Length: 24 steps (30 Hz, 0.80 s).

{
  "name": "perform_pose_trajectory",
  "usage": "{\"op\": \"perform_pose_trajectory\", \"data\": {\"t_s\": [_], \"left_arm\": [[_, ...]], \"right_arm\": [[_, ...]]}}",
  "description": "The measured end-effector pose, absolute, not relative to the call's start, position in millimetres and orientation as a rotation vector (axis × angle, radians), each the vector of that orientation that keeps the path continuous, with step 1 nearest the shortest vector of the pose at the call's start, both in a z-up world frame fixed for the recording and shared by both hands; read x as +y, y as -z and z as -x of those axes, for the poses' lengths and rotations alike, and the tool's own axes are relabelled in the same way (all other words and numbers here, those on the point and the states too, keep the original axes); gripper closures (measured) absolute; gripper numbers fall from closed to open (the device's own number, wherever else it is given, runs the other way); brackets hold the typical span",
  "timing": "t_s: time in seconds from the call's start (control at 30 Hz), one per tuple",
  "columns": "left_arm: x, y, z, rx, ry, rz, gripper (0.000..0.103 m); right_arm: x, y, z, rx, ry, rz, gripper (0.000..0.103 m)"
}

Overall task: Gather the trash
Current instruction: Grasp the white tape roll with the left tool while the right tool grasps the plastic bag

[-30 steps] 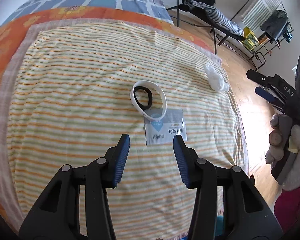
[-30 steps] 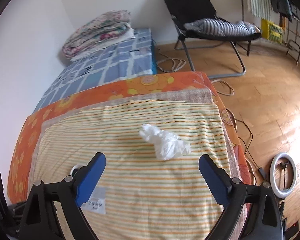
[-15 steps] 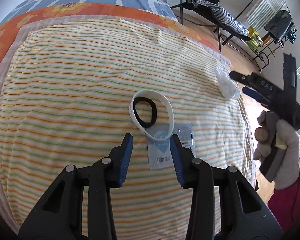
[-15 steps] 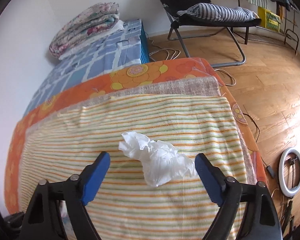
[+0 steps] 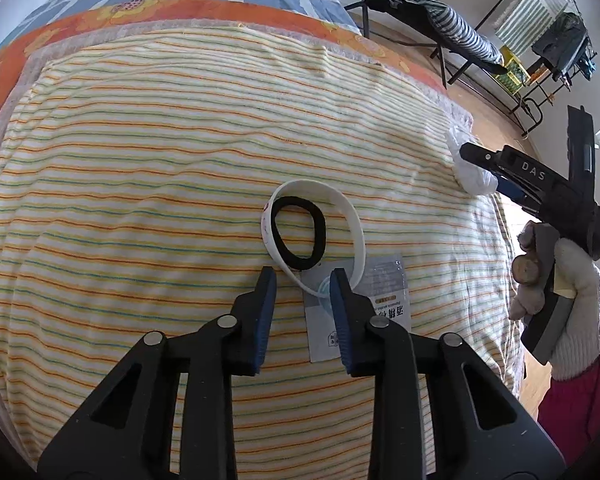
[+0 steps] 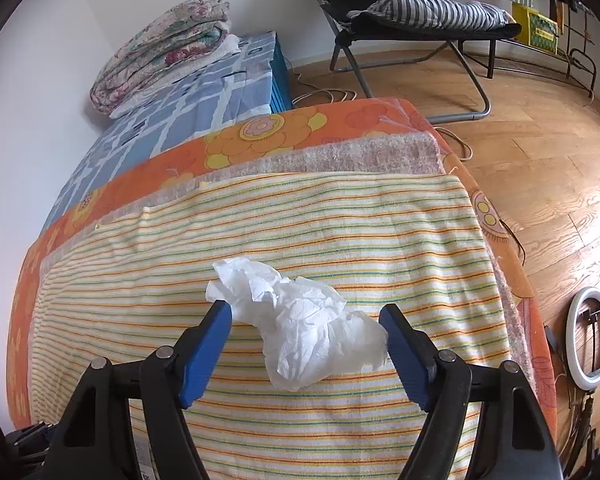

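Note:
A crumpled white tissue (image 6: 300,324) lies on the striped cloth (image 6: 340,220) over the bed. My right gripper (image 6: 306,314) is open, its blue fingers on either side of the tissue; it also shows in the left wrist view (image 5: 496,172) at the tissue (image 5: 470,172). My left gripper (image 5: 302,280) is open with a narrow gap, just above a small printed sachet (image 5: 364,308). A white wristband (image 5: 340,216) and a black hair tie (image 5: 300,232) lie partly on the sachet.
Folded quilts (image 6: 164,44) lie at the far end of the bed. A black folding chair with a striped pillow (image 6: 428,8) stands on the wooden floor. A ring light (image 6: 592,336) lies on the floor by the bed's right edge.
My left gripper moved forward to the sachet and its fingers narrowed. My right gripper moved forward and down, so its fingers now flank the tissue.

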<state>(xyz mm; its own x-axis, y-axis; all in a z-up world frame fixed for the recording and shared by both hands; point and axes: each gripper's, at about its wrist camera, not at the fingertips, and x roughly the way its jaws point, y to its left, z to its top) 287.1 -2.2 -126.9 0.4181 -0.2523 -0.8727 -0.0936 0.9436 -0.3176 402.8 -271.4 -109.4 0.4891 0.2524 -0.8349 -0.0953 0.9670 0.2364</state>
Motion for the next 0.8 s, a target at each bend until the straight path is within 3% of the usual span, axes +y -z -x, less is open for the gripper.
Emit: {"op": "perform_pose_trajectory", "data": {"t_s": [0.13, 0.2, 0.33, 0.47, 0.57, 0.8], "left_arm": [[-3.1, 126.2, -285.8, 1.129, 0.104, 0.338, 0.087], [-3.4, 126.5, -285.2, 1.13, 0.093, 0.324, 0.097], [-1.6, 127.6, -285.9, 1.128, 0.089, 0.332, 0.098], [1.7, 125.0, -285.2, 1.114, 0.076, 0.333, 0.101], [6.8, 120.6, -284.0, 1.099, 0.069, 0.338, 0.101], [15.9, 104.1, -281.0, 1.053, 0.059, 0.35, 0.102]], "right_arm": [[-267.8, 112.6, -403.9, 1.042, -0.216, -0.159, 0.024], [-265.7, 115.1, -403.7, 1.045, -0.214, -0.152, 0.024], [-257.7, 119.2, -403.3, 1.05, -0.22, -0.116, 0.026], [-250.3, 124.0, -402.1, 1.059, -0.214, -0.063, 0.043], [-252.4, 123.6, -401.0, 1.057, -0.212, -0.055, 0.063], [-263.1, 117.7, -397.3, 1.038, -0.239, -0.126, 0.072]]}}
